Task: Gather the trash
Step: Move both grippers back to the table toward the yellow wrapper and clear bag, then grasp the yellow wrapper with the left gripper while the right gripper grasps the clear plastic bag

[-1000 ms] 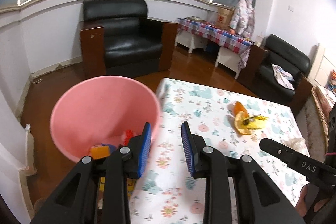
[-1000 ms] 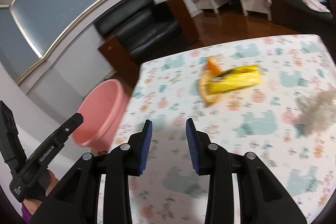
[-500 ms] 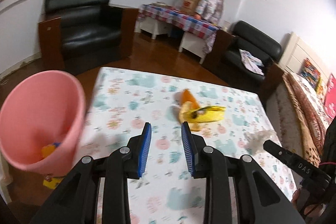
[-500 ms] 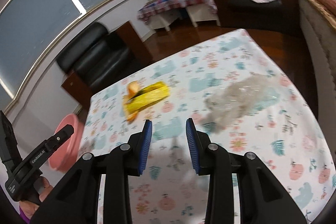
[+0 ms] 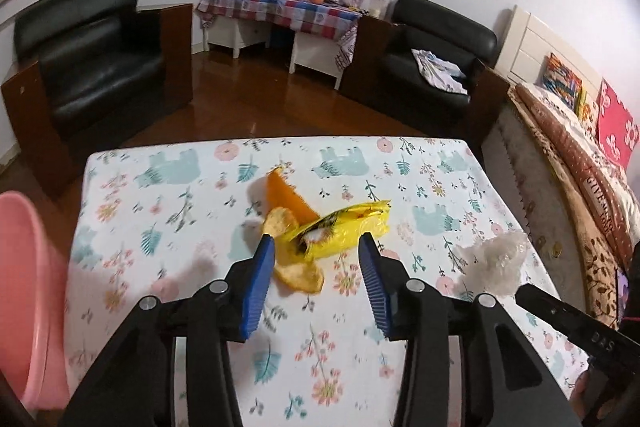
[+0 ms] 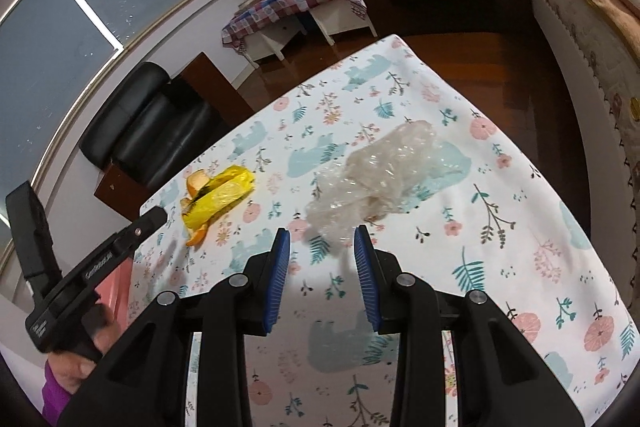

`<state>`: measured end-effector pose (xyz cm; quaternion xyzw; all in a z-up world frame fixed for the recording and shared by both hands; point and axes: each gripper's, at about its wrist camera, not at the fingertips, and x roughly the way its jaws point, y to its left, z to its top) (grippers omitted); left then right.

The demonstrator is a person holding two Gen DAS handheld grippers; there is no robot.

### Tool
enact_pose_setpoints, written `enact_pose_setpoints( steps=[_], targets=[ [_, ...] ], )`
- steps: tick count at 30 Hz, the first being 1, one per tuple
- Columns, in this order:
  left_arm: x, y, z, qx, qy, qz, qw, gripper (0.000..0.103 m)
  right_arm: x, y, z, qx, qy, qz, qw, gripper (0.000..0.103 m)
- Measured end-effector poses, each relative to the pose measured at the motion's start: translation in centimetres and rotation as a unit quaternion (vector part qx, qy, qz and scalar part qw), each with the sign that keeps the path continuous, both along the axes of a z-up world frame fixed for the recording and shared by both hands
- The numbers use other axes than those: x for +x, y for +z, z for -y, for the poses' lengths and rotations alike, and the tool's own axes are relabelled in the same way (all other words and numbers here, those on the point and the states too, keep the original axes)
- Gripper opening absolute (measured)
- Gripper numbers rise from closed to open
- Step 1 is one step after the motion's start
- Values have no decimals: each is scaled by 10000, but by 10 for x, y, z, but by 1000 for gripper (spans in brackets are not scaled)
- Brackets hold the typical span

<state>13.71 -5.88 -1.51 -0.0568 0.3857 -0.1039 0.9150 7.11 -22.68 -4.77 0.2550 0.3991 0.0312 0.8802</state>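
Two piles of trash are lying well apart on the flower-printed tablecloth [image 5: 168, 239]: a glossy yellow wrapper [image 5: 340, 231] draped over curled orange peel [image 5: 292, 223], and a crumpled clear plastic bag [image 6: 384, 175]. The left gripper [image 5: 316, 275], its jaws having just been opening, is standing spread and empty before the wrapper, while the right gripper [image 6: 320, 267] is hanging part-open and empty before the bag. Judging from here, the slick film may be slipping free or leaving peel behind, and the pink bin [image 5: 28, 291] is sitting off the table's left edge.

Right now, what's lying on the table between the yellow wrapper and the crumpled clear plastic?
Nothing: in the right wrist view, only bare flowered tablecloth runs between the yellow wrapper and the clear plastic.
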Motion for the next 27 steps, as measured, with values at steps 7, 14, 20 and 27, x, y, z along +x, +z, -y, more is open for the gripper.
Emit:
enact_pose_setpoints(
  steps=[7, 14, 20, 27],
  targets=[
    [25, -16, 12, 351, -281, -65, 9990, 46, 3, -5, 4, 32, -10, -92, 10000, 34],
    [32, -32, 16, 303, -410, -139, 9986, 31, 5, -5, 1, 31, 13, -141, 9999, 34],
    [28, -33, 17, 195, -446, -112, 9988, 5, 7, -7, 2, 21, -6, -188, 9998, 34],
    [9, -19, 13, -27, -430, 12, 9991, 1, 6, -8, 2, 151, -3, -208, 9997, 34]
  ],
)
